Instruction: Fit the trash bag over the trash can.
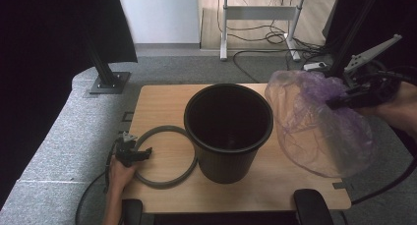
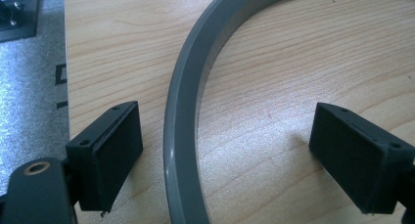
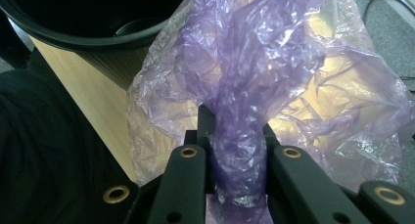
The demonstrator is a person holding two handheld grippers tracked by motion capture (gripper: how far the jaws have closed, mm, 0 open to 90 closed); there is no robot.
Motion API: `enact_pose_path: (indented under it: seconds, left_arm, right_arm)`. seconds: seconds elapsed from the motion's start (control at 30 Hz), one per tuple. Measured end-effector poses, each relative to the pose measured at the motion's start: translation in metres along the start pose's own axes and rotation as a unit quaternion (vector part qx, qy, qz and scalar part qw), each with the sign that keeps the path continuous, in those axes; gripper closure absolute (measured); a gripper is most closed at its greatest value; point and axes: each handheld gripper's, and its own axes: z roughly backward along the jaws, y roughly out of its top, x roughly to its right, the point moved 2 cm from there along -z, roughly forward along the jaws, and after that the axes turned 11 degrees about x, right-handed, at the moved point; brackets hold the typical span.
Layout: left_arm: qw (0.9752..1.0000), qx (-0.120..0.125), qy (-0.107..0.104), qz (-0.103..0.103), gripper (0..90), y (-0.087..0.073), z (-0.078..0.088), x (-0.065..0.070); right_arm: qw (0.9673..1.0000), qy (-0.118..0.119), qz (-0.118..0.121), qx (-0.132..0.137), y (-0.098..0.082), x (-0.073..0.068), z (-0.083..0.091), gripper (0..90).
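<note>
A black bin point(image 1: 228, 131) stands upright in the middle of the wooden table point(image 1: 157, 102). To its right a thin purple plastic bag point(image 1: 314, 122) hangs puffed out above the table, gathered at the top in my right gripper point(image 1: 339, 101), which is shut on it. The right gripper view has the bag's bunched neck point(image 3: 237, 145) squeezed between the jaws, with the bin's rim point(image 3: 83, 35) at upper left. A grey ring point(image 1: 164, 156) lies flat on the table left of the bin. My left gripper point(image 1: 142, 154) rests at the ring's left side, open, with the ring's band point(image 2: 181, 136) between the jaws and untouched.
Two black clamps point(image 1: 312, 205) sit on the table's near edge. A grey padded surface point(image 1: 54, 136) surrounds the table, with a black post base point(image 1: 109, 81) at the back left. Behind stand a white desk frame point(image 1: 258, 14) and loose cables point(image 1: 275, 38) on the floor.
</note>
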Motion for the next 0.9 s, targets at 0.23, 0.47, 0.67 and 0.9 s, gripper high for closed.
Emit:
enact_pose_path:
  seconds: [0.23,0.47,0.67,0.9]
  left_arm:
    - [1.0000,0.000,0.000,0.000,12.3,0.000,0.000,0.000]
    - [1.0000,0.000,0.000,0.000,12.3,0.000,0.000,0.000]
    - [1.0000,0.000,0.000,0.000,12.3,0.000,0.000,0.000]
    - [1.0000,0.000,0.000,0.000,12.3,0.000,0.000,0.000]
  right_arm:
    - [0.9999,-0.003,0.008,0.007,0.013,-0.007,0.024,80.6]
    - [0.9995,0.003,0.025,0.018,0.031,-0.019,0.042,80.6]
    - [0.9985,0.016,0.043,0.031,0.052,-0.029,0.051,80.6]
    - [0.9966,0.034,0.064,0.040,0.079,-0.043,0.049,80.6]
